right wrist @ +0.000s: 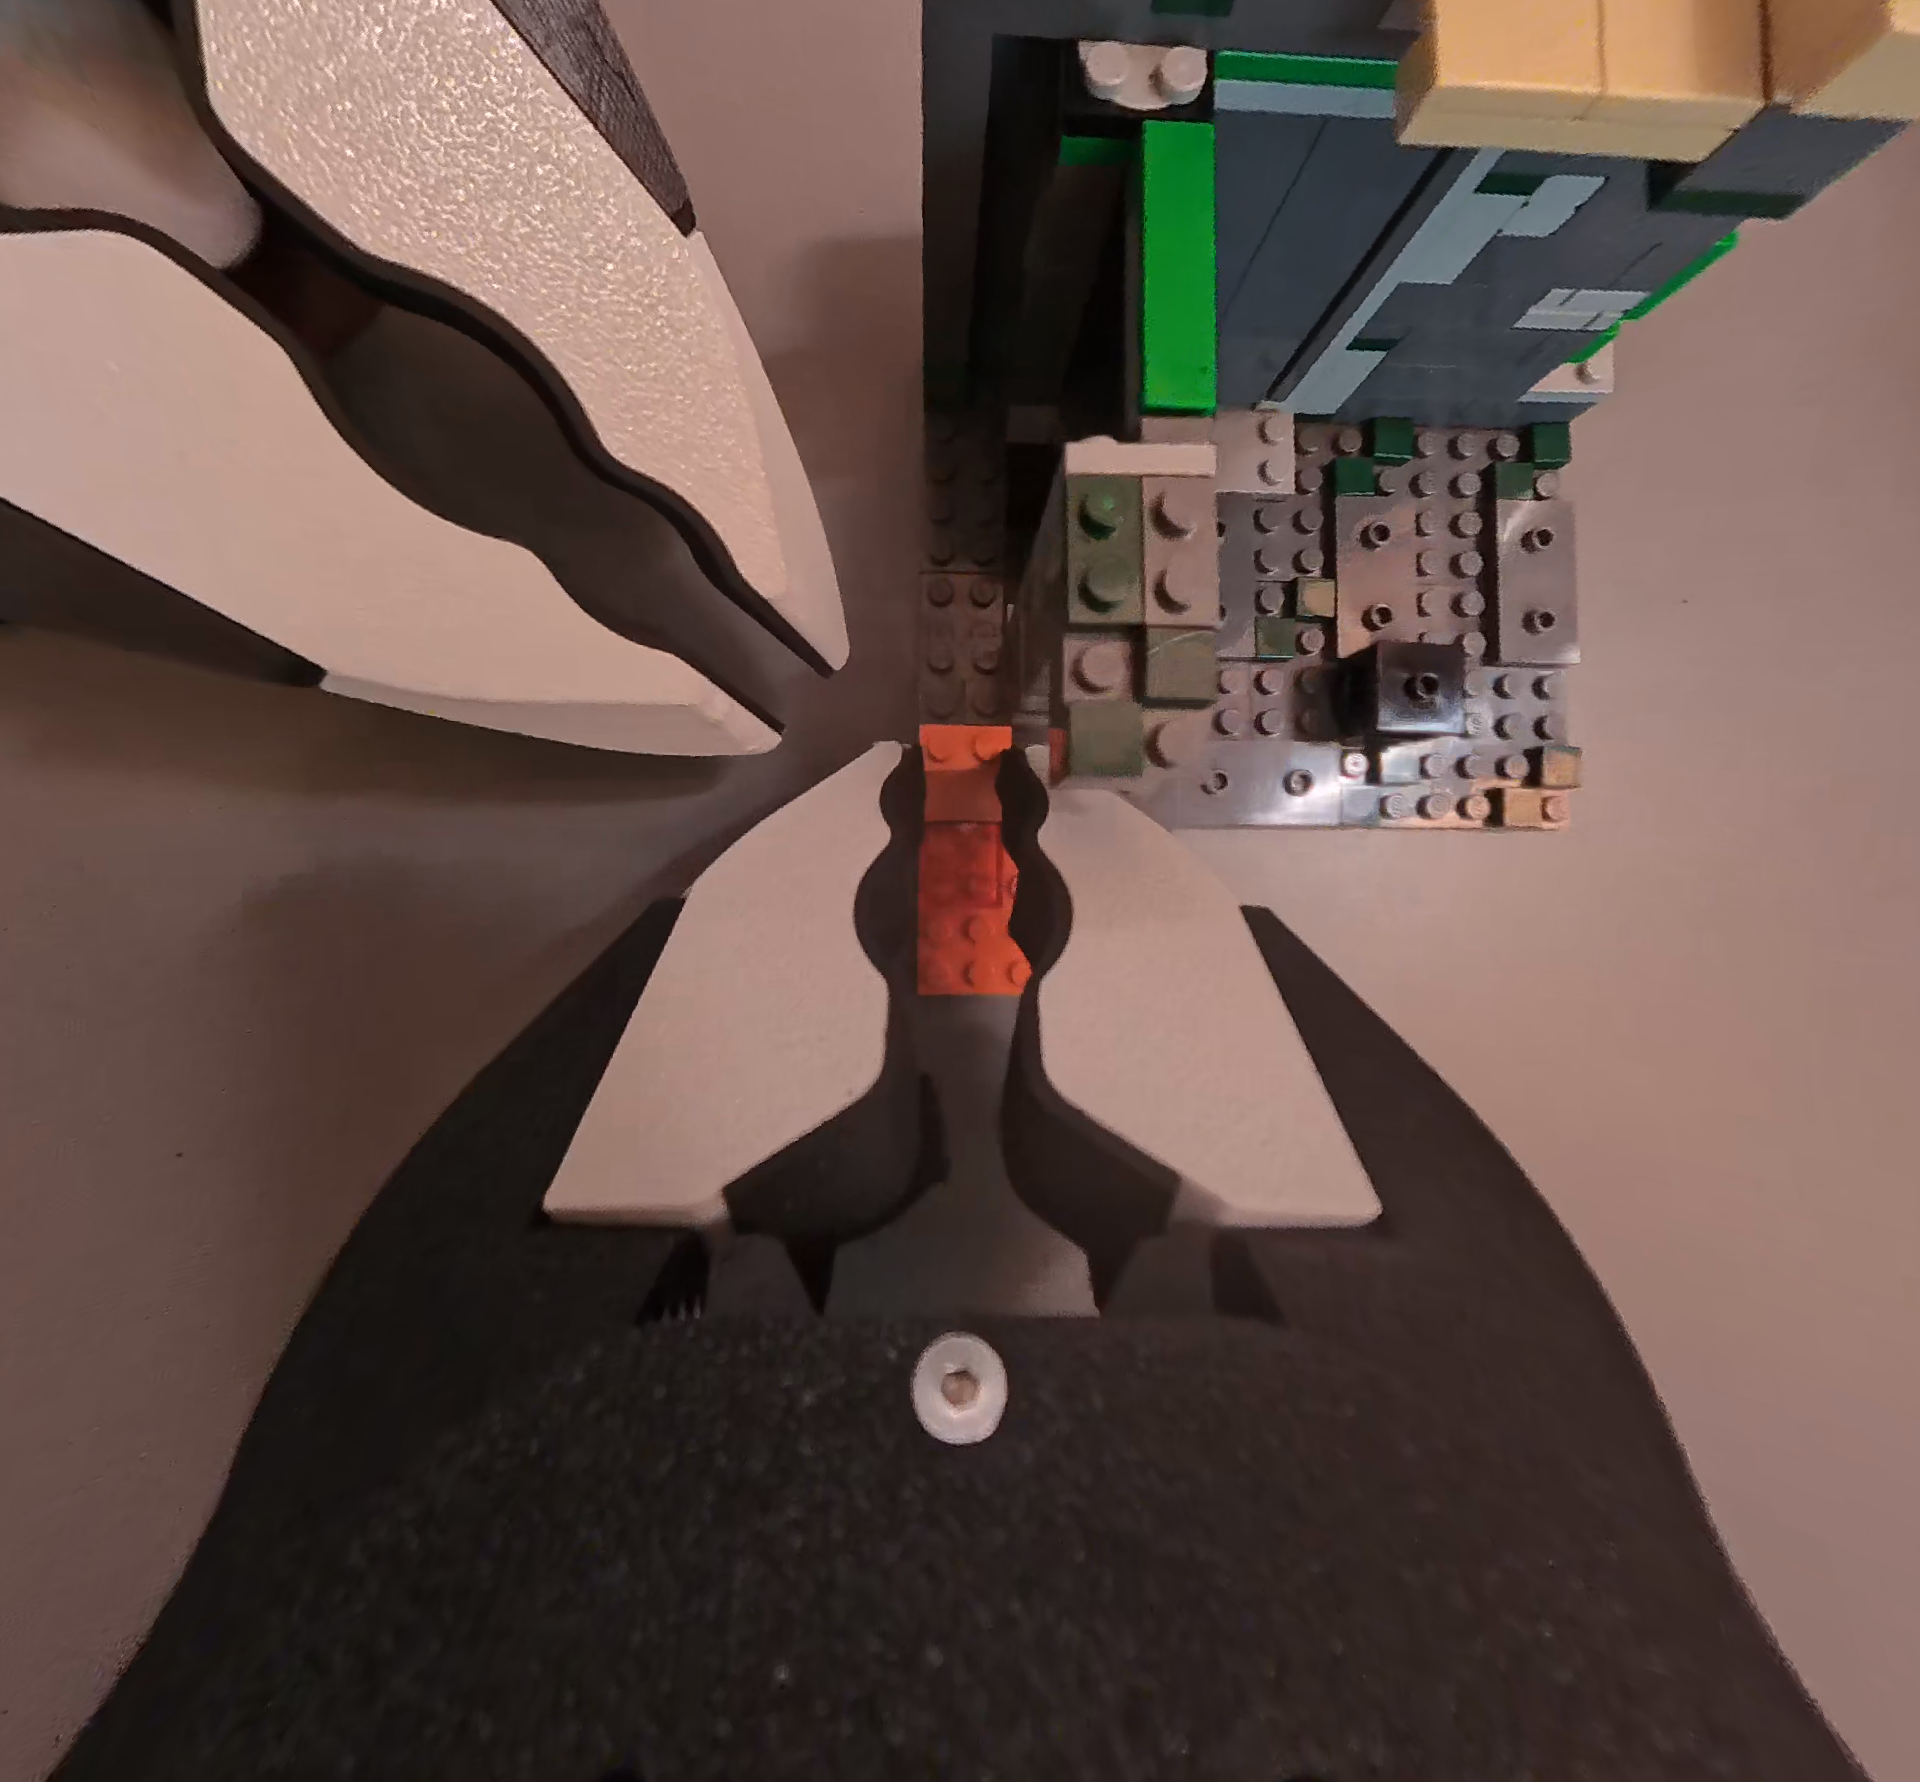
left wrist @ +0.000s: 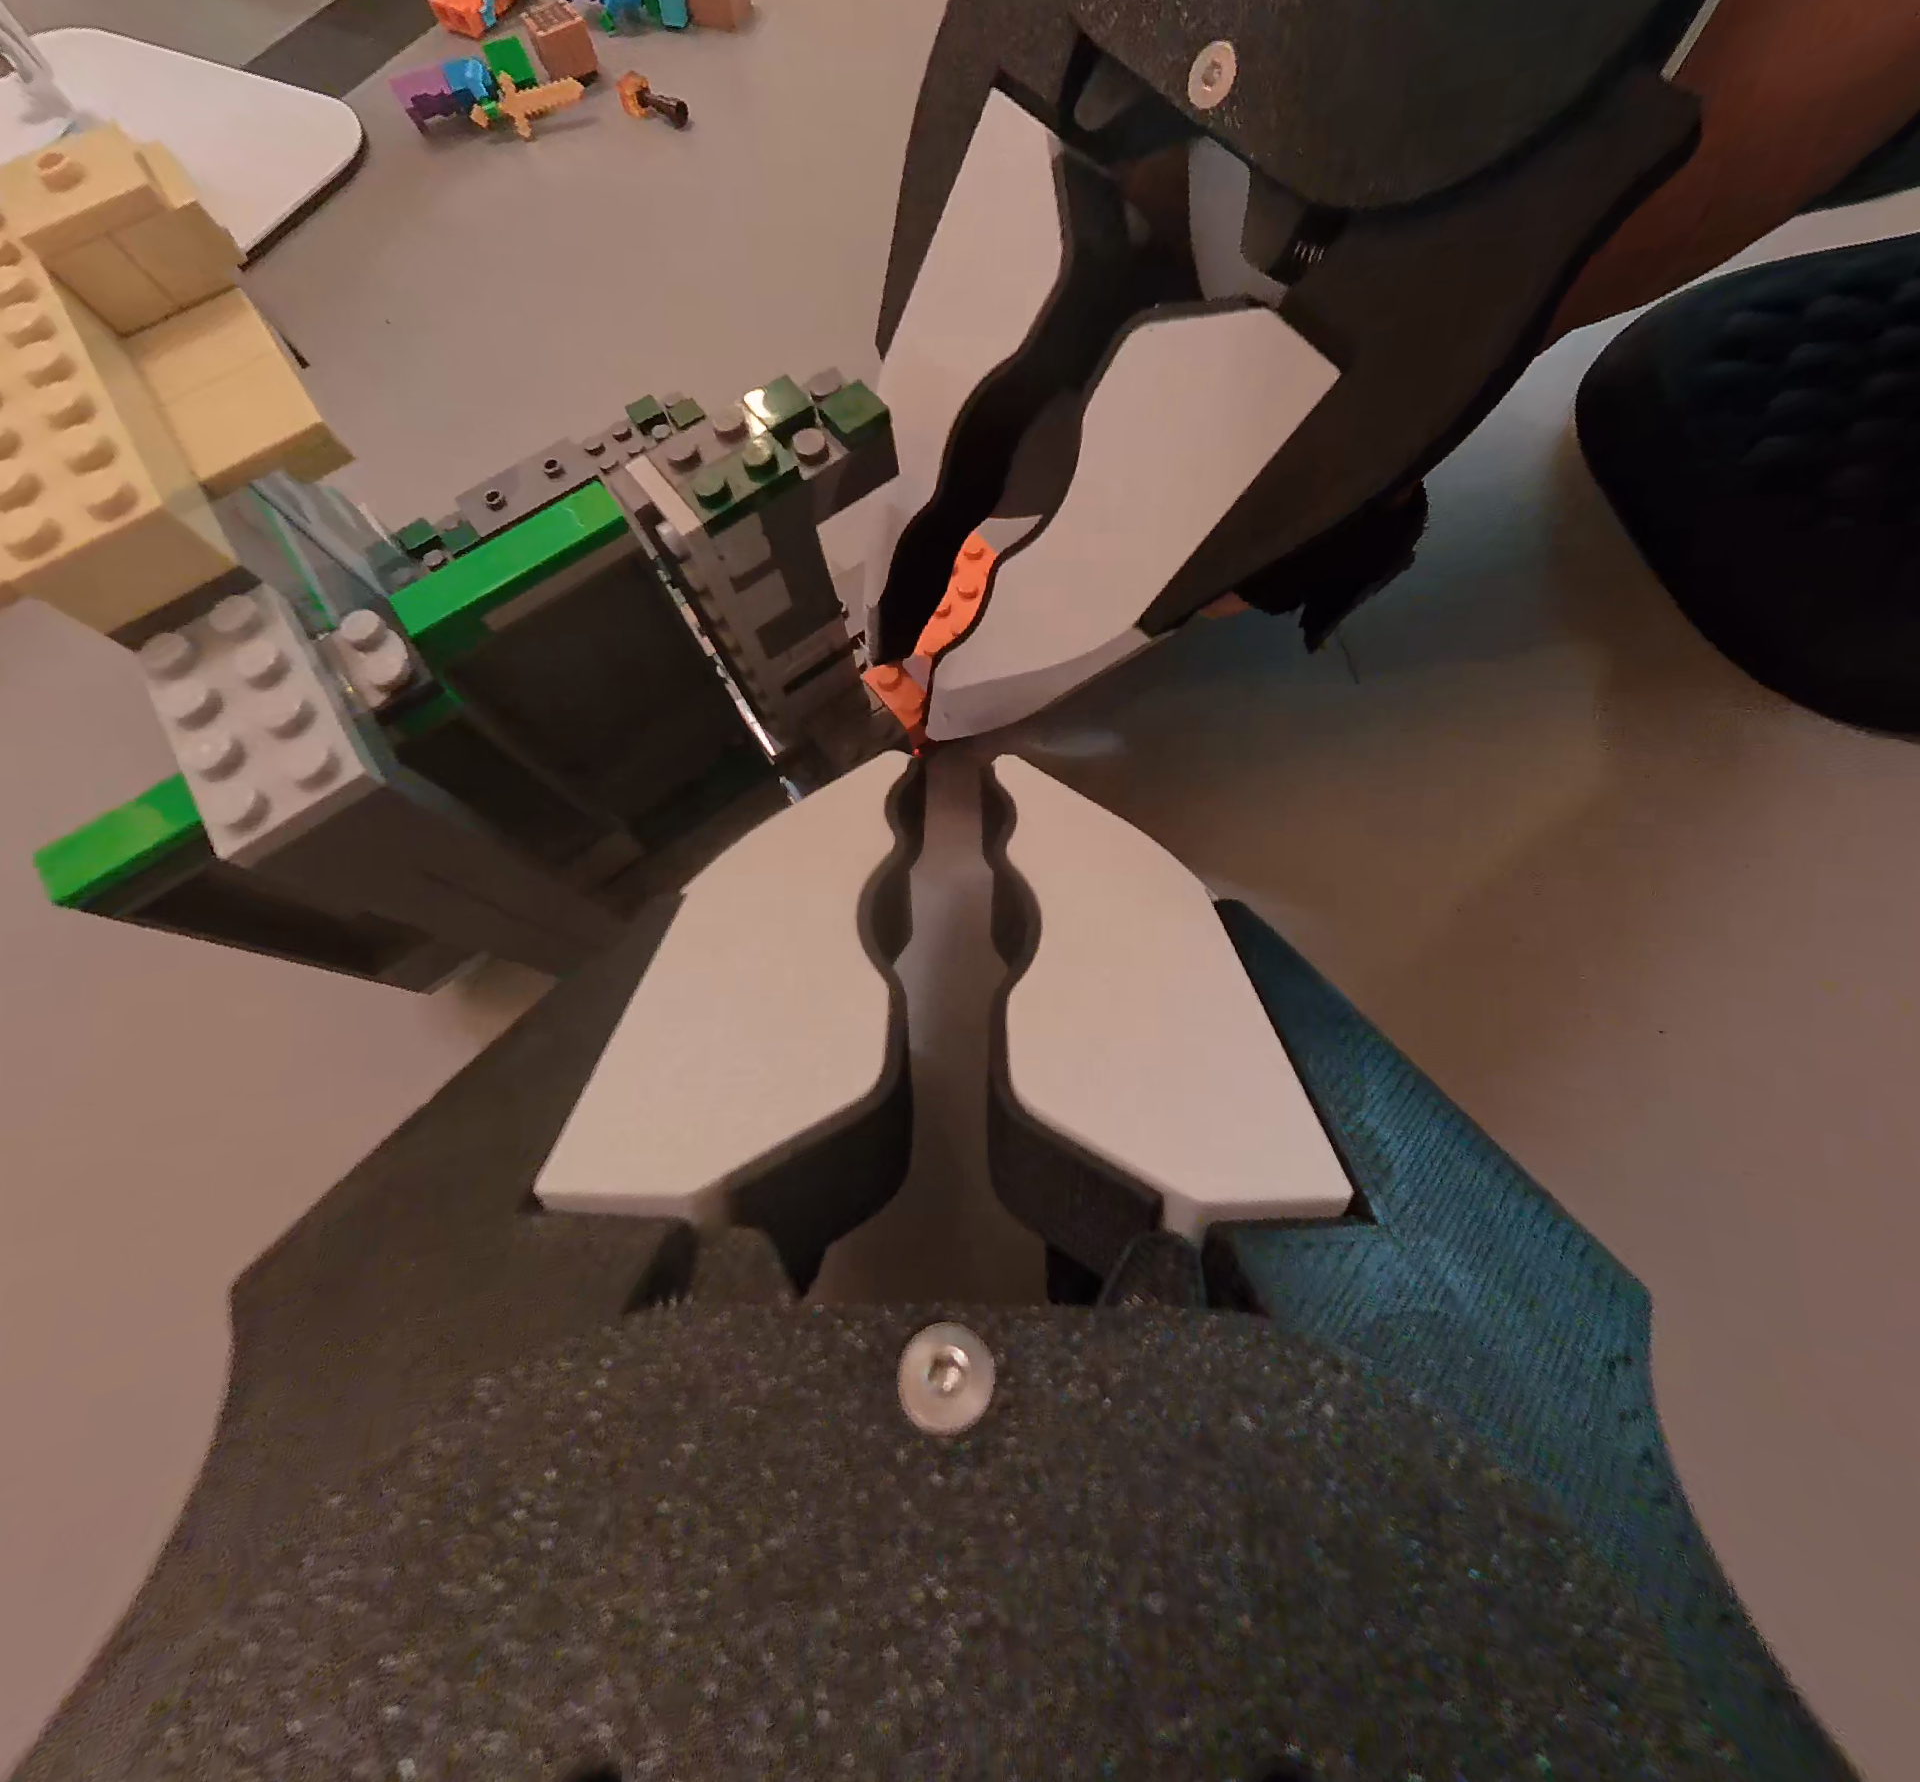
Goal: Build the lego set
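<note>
In the left wrist view, the left tool [left wrist: 951,776] is nearly closed and holds nothing; its tips stand just below the orange piece [left wrist: 940,626]. The right tool [left wrist: 914,693] grips this piece at the corner of the lego build [left wrist: 582,589], on the grey surface [left wrist: 1455,901]. Loose figures [left wrist: 561,28] lie far behind.

In the right wrist view, the right tool [right wrist: 971,766] clamps the orange piece [right wrist: 966,901] lengthwise, its long axis pointing forward to the dark studded strip [right wrist: 961,610] of the build [right wrist: 1351,278]. Only this view shows that alignment. The right tool is clearly nearer.
</note>
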Motion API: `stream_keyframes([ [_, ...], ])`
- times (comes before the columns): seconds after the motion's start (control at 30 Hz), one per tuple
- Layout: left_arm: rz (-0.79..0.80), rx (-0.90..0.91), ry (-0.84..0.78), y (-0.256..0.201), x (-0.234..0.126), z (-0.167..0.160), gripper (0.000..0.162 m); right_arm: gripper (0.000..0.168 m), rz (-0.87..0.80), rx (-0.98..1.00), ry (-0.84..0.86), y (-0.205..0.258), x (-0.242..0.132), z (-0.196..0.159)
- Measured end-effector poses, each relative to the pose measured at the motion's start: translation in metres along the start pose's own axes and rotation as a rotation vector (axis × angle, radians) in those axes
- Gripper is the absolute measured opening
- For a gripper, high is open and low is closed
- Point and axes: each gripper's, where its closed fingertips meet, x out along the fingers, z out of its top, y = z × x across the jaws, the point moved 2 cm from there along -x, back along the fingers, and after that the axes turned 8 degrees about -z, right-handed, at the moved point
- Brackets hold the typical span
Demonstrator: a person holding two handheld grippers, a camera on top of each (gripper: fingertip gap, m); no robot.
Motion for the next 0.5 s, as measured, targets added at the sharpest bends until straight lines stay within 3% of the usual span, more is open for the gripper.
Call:
stream_keyframes([
  [0.5,0.006,0.000,-0.009,0.0006,-0.0023,0.0005,0.010,0.015,-0.014,0.006,-0.045,-0.0007,-0.0013,0.0032],
])
